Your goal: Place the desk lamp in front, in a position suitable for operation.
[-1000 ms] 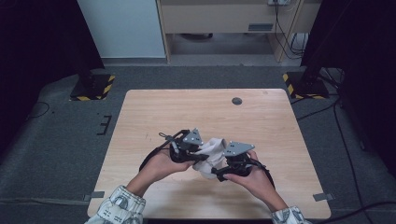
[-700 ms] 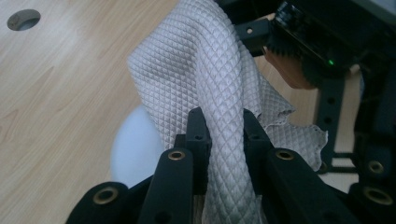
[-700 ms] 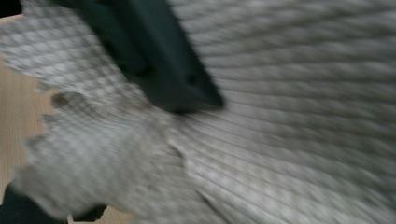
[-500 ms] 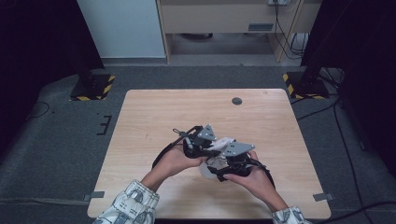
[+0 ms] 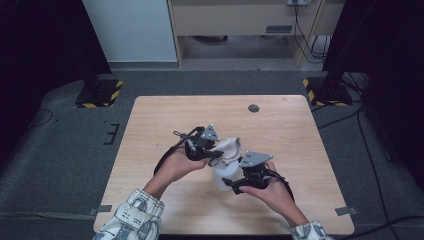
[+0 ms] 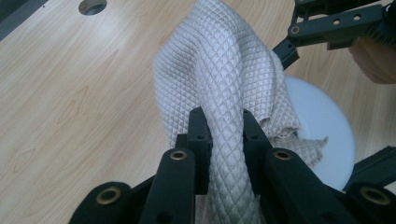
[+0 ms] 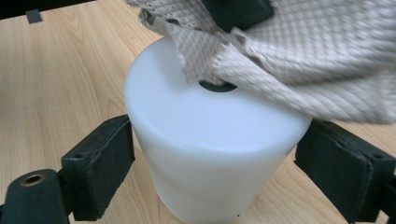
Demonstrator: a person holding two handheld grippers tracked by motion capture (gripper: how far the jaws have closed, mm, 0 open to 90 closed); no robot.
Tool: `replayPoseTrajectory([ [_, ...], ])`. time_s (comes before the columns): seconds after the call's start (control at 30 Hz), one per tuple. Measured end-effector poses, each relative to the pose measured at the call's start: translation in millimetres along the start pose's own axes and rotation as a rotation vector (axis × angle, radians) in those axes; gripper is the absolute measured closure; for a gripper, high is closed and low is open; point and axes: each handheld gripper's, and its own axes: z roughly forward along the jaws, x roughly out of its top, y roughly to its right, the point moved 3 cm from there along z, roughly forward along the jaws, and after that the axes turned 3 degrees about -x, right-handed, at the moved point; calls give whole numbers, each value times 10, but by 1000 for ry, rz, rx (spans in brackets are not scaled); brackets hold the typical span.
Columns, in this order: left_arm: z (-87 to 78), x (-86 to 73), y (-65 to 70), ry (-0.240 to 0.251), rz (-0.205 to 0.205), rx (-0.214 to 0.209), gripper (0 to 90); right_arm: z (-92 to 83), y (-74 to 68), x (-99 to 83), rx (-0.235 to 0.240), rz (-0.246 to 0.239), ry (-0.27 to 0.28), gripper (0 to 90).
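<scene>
Grey carpet surrounded the pale wooden table [image 5: 165, 125] in the high view, with a small dark round hole [image 5: 253, 108] in the tabletop near its far edge. Nearer the person than that hole, toward the table's middle, stood a white, smooth-sided plastic cup [image 5: 221, 176], mouth down. The left gripper [image 5: 216, 154] reached in from the cup's left, its jaws closed on a beige quilted cloth [image 5: 231, 148] bunched on top of the cup. The right gripper [image 5: 233, 185] sat at the cup's right, on the person's side, jaws around the cup's lower part. Patterned sleeves showed at the near table edge.

Left gripper view: wood grain ran under everything. The left gripper [image 6: 223, 140] had both black jaws pinched tight on a fold of the cloth [image 6: 219, 70], which rose ahead of them in a ridge with a diamond weave. Just right of the cloth, the cup's white flat base [image 6: 322, 126] showed, the cloth's frayed edge lying on it. The round hole [image 6: 92, 5] sat far off at upper left of the cup.

Right gripper view: the right gripper [image 7: 212, 163] held the cup [image 7: 205, 144], its black pads set wide, one pressed against each side of the cup's wall. The cloth [image 7: 299, 56] draped over the far part of the cup's upturned base.
</scene>
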Motion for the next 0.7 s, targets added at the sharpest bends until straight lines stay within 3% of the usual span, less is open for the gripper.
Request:
replayPoseTrajectory([
  [0.23,-55,-63,81,3,8,-26,786,1,10,1,10,7,-1,127],
  [0.53,-10,5,355,11,57,-107,785,6,10,3,17,15,-2,127],
  [0.7,102,99,403,8,82,-88,783,3,8,-1,17,14,-3,131],
])
